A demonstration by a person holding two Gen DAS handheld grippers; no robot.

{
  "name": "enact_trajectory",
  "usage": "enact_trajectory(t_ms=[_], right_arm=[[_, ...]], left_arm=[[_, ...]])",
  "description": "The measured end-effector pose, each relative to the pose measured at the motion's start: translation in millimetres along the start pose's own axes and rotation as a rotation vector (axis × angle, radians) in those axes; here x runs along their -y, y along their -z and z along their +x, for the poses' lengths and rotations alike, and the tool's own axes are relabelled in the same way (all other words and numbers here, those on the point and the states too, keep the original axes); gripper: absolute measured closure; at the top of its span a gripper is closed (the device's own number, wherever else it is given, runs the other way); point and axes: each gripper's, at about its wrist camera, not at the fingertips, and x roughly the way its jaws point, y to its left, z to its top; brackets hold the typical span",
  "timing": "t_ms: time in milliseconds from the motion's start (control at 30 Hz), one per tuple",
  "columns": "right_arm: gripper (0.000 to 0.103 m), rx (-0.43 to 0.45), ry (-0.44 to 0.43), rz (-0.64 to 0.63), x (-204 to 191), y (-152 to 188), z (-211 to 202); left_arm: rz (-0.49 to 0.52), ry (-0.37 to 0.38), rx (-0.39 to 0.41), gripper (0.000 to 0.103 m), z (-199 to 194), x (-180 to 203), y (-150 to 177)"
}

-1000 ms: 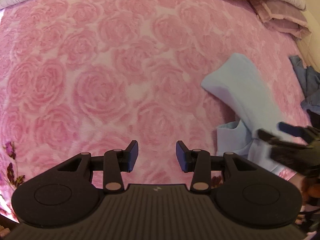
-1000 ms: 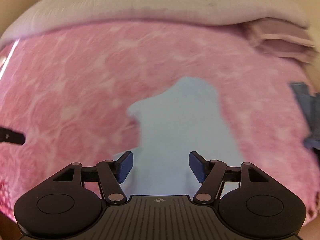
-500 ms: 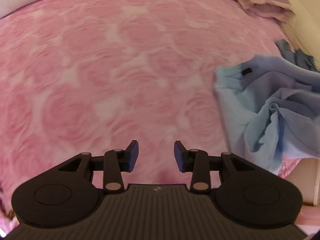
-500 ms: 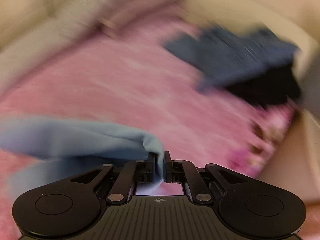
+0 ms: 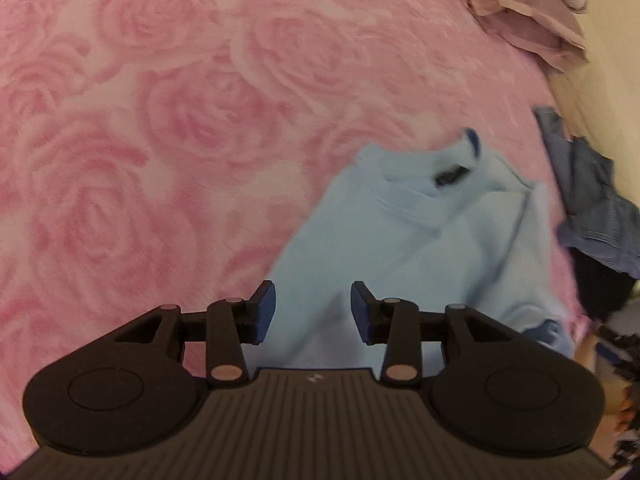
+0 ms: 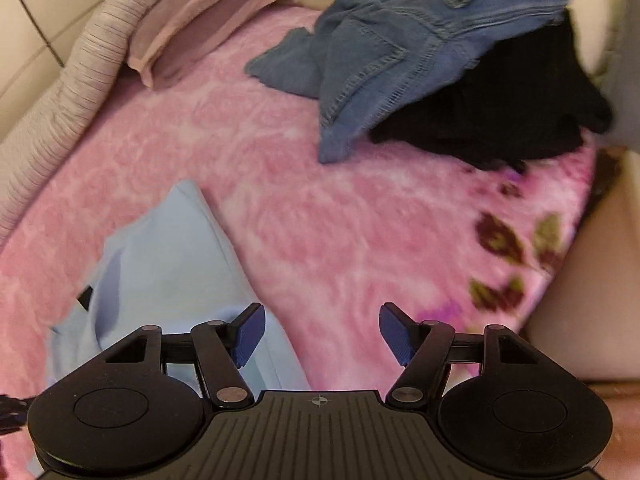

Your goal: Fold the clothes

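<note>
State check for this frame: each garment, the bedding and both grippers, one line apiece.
light blue shirt: lying rumpled, unfolded, collar up
denim garment: crumpled heap, draped over the black one
black garment: bunched, unfolded
pink rose blanket: spread flat
left gripper: opening, nothing gripped
right gripper: opening, empty

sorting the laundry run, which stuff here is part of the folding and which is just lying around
Belongs to the job:
light blue shirt
denim garment
black garment

Just lying about:
pink rose blanket
folded pink pillowcases
grey ribbed bedding
</note>
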Motion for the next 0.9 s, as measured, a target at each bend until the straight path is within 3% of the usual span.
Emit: enact_trajectory(t_ms=[100, 200, 300, 400, 467, 500, 533, 567, 600, 667, 733, 833, 900], right_arm=[[0.030, -0.028, -0.078, -0.105, -10.6, -19.2, 28.8], [0.027, -0.069, -0.154, -0.172, -24.9, -32.7, 69.4], [0.027, -0.090, -0.191, -0.170, -35.3, -39.4, 110.8], [0.027, -0.091, -0.233, -0.120, -44.3, -43.1, 140.5], [0.027, -0.093, -0.249, -0.100, -52.0, -44.1, 155.9], [0.027, -0.089, -0.251, -0.109, -56.8, -44.4, 160.7], [0.033, -0.079, -0.251, -0.131, -61.9, -43.7, 162.9], [0.068, -0.080, -0.261, -0.156, -66.7, -43.0, 163.5], [0.084, -0.084, -0.273, -0.182, -71.4, -42.3, 163.8], [0.096, -0.077, -0.244, -0.208, -78.4, -39.3, 155.4], [0.097, -0.039, -0.253, -0.256, -85.2, -37.1, 132.6], [0.097, 0.007, -0.325, -0.300, -97.0, -35.1, 86.3], [0.097, 0.022, -0.393, -0.353, -112.3, -31.9, 52.0]], left_arm=[[0.013, -0.046, 0.003, 0.063, 3.1, -5.7, 3.2], [0.000, -0.045, 0.016, 0.059, 6.7, -7.0, 10.8], [-0.041, -0.050, 0.035, 0.050, 8.9, -2.8, 20.1], [-0.091, -0.067, 0.049, 0.049, 10.8, 4.1, 29.6], [-0.143, -0.066, 0.066, 0.052, 11.3, 4.0, 32.6], [-0.172, -0.061, 0.073, 0.069, 10.7, 2.5, 33.5], [-0.195, -0.041, 0.074, 0.099, 11.3, 0.6, 32.8], [-0.227, 0.031, 0.060, 0.101, 13.0, -3.6, 33.1], [-0.266, 0.076, 0.061, 0.102, 11.8, -7.3, 34.8], [-0.251, 0.086, 0.104, 0.102, 1.8, -7.7, 35.9], [-0.237, 0.086, 0.167, 0.102, -22.7, -10.3, 38.0], [-0.261, 0.155, 0.219, 0.102, -75.8, -27.3, 40.6], [-0.218, 0.115, 0.304, 0.102, -124.9, -36.4, 39.7]])
